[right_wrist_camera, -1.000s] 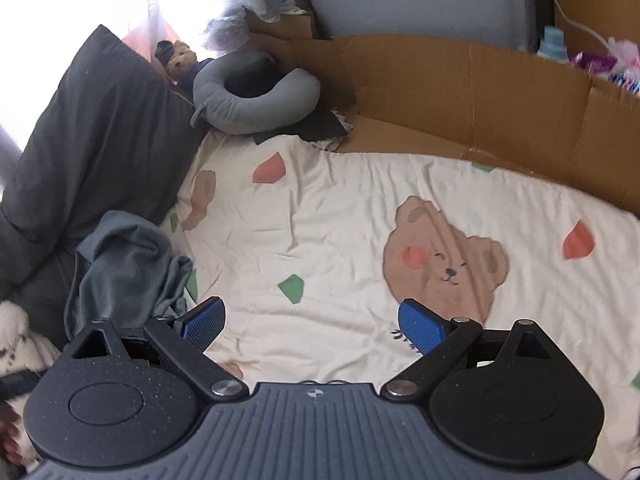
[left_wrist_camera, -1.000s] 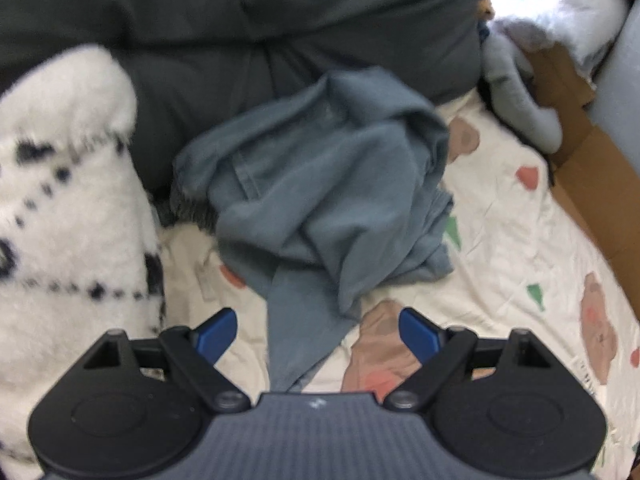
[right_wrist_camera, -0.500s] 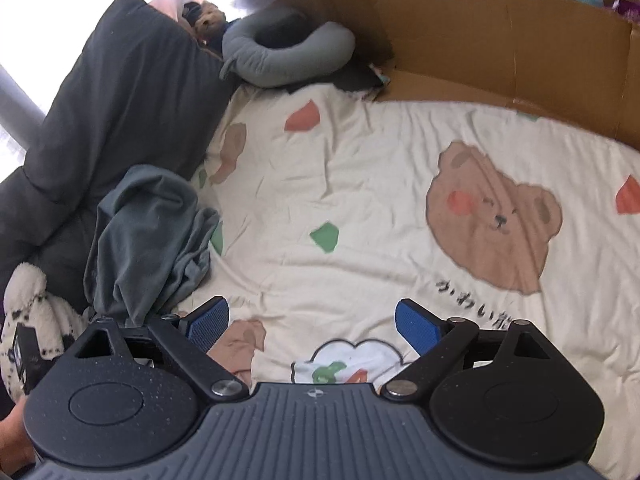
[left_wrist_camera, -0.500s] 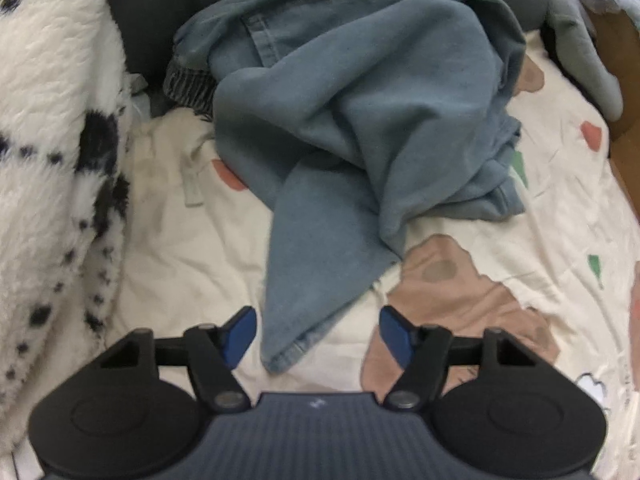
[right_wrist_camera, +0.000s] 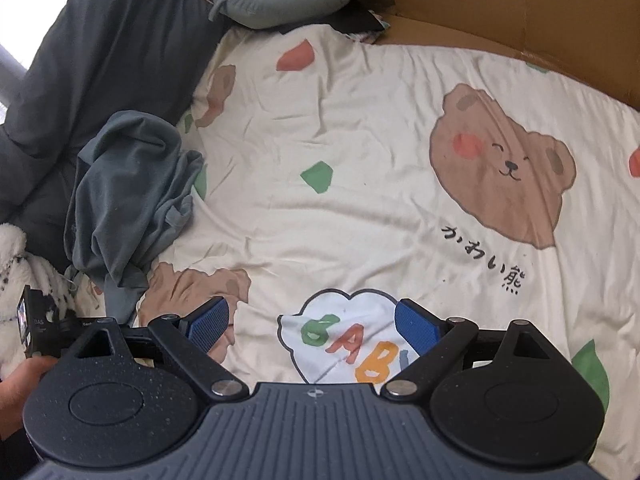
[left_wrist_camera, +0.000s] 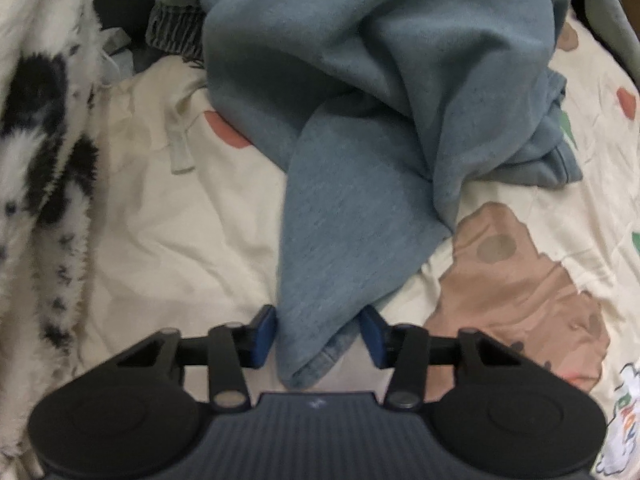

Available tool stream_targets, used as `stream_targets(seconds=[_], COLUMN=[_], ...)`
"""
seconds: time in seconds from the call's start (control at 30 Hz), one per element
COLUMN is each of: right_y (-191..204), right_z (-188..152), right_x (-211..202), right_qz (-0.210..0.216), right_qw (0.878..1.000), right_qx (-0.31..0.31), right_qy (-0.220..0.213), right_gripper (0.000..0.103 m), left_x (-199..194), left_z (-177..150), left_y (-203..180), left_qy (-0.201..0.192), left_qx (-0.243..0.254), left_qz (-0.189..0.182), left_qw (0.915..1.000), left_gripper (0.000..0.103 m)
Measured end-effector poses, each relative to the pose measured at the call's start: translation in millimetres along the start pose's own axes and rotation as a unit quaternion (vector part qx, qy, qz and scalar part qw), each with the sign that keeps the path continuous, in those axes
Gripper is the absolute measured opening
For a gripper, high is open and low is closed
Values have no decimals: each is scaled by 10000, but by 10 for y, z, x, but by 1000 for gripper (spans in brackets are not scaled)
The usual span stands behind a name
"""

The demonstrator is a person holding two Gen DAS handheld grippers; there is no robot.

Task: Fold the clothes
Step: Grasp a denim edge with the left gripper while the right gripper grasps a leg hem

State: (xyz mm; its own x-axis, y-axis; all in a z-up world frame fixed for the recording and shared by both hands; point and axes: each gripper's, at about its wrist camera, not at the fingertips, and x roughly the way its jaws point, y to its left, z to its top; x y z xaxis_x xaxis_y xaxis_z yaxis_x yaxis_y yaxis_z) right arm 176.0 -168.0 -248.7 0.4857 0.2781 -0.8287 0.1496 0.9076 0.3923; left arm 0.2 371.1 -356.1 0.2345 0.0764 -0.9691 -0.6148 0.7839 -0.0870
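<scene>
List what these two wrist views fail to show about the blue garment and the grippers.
- Blue garment: type and full shape unclear; bunched folds hide it, left wrist view's top edge crops it.
- Left gripper: its fingers flank the hem; contact unclear, slightly blurred.
- Hem tip: gripper body hides it.
- Right gripper: open over the bedsheet, height unreadable.

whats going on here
A person with a gripper in each hand is starting to fold clothes on a bed. The left gripper has its fingers on either side of the hem of a crumpled blue garment, not clearly shut on it yet. The right gripper hangs open and empty above the bear-print sheet.
</scene>
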Motion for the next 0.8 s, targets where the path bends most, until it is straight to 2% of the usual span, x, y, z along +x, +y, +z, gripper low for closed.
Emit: stream_targets(seconds=[0.07,0.1,0.13,0.17,0.23,0.5,0.63,0.8], right_y=[9,14,23,39,74,268,361,416], right_z=[2,3,4,7,21,82,87,59], right_x=[14,21,30,38,47,-33,-72,-116], right_qz=[17,26,32,36,53,331,470,625], right_qw=[10000,10000,10000,10000,10000,9988,9978,9964], right_qx=[10,14,1,-26,-64,-257,-380,-456], right_qy=[1,1,3,3,-12,-237,-271,-353], right_gripper=[93,93,93,93,93,93,93,93], left_x=[-21,-33,-78,-128,-227,-649,-841,-1057], left_z=[-12,-19,-27,-35,-52,-40,-66,-142], left_y=[-13,-21,-26,-30,-39,-240,-525,-912], left_qy=[-33,-51,-99,-152,-257,-544,-638,-713], left_qx=[66,103,125,145,184,372,544,929], left_qz=[-1,1,-10,-22,-48,-862,-1206,-1668], left_qw=[10000,9999,9999,9998,9995,9941,9892,9790], left_gripper=[37,27,10,9,6,5,5,5])
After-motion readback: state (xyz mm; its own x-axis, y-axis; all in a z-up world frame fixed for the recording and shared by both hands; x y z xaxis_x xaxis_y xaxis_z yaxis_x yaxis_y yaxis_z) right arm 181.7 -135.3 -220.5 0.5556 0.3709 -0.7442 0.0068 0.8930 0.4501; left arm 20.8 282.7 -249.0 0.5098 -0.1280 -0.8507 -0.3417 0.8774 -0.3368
